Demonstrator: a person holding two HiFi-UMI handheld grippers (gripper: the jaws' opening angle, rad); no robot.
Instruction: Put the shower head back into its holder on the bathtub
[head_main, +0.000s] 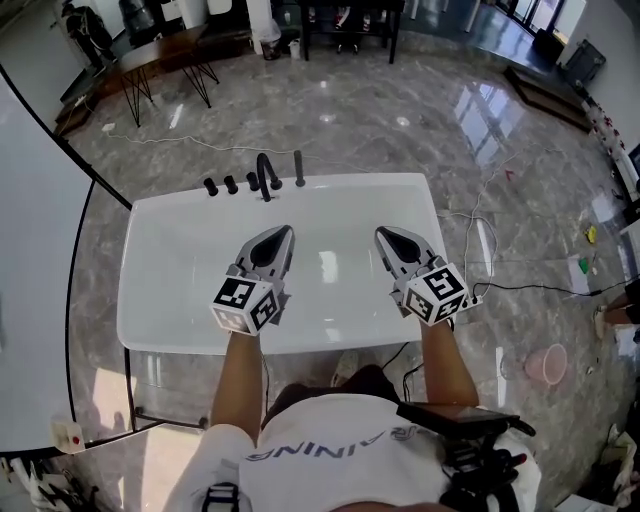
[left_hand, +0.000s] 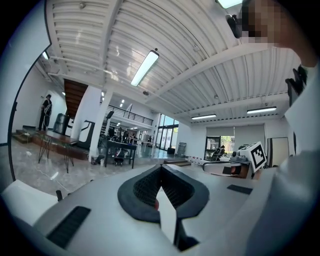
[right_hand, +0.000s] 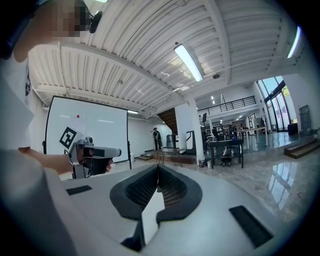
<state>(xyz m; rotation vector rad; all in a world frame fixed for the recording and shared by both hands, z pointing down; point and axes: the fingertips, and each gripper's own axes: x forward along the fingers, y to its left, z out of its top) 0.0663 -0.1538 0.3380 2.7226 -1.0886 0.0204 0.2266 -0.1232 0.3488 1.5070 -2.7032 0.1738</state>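
left tongs (head_main: 283, 234) and right tongs (head_main: 384, 234) both fully closed, empty, side by side over tub (head_main: 170, 215); taps (head_main: 264, 176) at tub's 12 o'clock rim

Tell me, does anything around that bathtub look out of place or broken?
Nothing looks broken or spilled. The dark fittings stand upright along the far rim of the bathtub. Only the loose cables trailing over the floor to its right look untidy.

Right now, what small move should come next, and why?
Probably move the right gripper forward to the slim upright piece, perhaps the shower head, on the bathtub's far rim, opening it on the way. It and the left gripper are both shut, empty, and short of that rim.
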